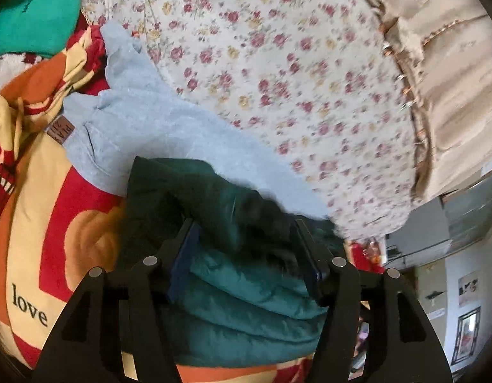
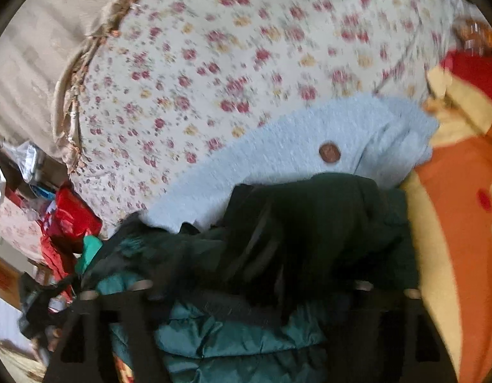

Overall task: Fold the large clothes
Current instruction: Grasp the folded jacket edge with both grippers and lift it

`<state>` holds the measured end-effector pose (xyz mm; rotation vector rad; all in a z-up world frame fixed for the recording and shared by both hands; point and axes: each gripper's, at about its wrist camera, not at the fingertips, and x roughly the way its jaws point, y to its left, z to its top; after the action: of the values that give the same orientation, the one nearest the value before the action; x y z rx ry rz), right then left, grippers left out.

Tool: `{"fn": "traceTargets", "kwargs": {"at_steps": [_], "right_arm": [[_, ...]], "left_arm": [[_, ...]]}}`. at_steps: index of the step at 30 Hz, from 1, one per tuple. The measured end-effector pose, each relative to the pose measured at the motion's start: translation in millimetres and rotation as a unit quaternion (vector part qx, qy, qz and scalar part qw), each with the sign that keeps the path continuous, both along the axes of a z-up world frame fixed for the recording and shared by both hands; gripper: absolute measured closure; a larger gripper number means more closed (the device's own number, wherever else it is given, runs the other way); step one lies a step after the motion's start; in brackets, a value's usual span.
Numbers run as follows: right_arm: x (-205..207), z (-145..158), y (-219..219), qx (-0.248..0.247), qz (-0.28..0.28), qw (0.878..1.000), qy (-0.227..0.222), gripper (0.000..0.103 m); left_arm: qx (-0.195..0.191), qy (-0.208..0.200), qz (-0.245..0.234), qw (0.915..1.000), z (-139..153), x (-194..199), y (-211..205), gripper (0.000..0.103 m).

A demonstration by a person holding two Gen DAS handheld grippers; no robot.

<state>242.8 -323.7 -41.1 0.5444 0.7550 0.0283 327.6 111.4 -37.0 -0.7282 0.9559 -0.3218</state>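
A dark green padded jacket (image 1: pixel 246 312) lies bunched in a thick, rumpled heap on a bed, right under both cameras. Its fabric is quilted in soft horizontal ridges, shiny teal where light catches it and almost black in the folds.

In the left wrist view, the left gripper (image 1: pixel 246 255) reaches over the jacket with its two black fingers spread apart. Jacket fabric sits between them, but the pads are not pressing on it; the cloth bulges loosely in the gap.

In the right wrist view, the right gripper (image 2: pixel 246 290) is dark and blurred against the dark jacket. Its jaws stand wide apart above the heap, and nothing shows as clamped between them.

Just behind the jacket, touching it, lies a pale blue fleecy garment (image 1: pixel 156 121) with a round brown button (image 2: pixel 329 152) and a small brown label (image 1: pixel 61 130).

Beyond that spreads a cream bedsheet with small red and yellow flowers (image 1: pixel 277 63), edged with a beige frilled trim (image 1: pixel 412 102).

Beside the jacket lies a red, orange and cream blanket (image 1: pixel 38 223) printed with the word "love". A bright green cloth (image 1: pixel 35 16) rests further off, above the blanket in the left wrist view.

Past the edge of the bed, red items (image 2: pixel 70 217) and clutter are visible, too blurred to identify.
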Motion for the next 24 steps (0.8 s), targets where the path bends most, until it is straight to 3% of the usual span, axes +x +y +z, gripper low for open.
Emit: {"fn": "traceTargets", "kwargs": {"at_steps": [5,12,14,17,20,24], "right_arm": [[-8,21,25,-0.073,0.010,0.997,-0.006,0.013],[12,-6,69,-0.147,0.082,0.985,0.025,0.017],[25,-16,73,-0.160,0.087,0.983,0.033,0.017],[42,-34,76,-0.187,0.092,0.977,0.049,0.017],[55,-50,75,-0.198,0.095,0.974,0.059,0.017],[70,-61,75,-0.196,0.101,0.974,0.059,0.017]], "left_arm": [[0.109,-0.027,-0.003,0.9937,22,-19,-21,0.036],[0.193,-0.020,-0.064,0.9789,-4,-10,-75,0.036],[0.240,-0.013,-0.084,0.9670,-16,4,-96,0.036],[0.300,0.002,-0.068,0.9515,-36,29,-106,0.036],[0.322,0.031,-0.049,0.9449,-61,52,-97,0.036],[0.346,0.025,-0.041,0.9371,-74,63,-90,0.034]]}}
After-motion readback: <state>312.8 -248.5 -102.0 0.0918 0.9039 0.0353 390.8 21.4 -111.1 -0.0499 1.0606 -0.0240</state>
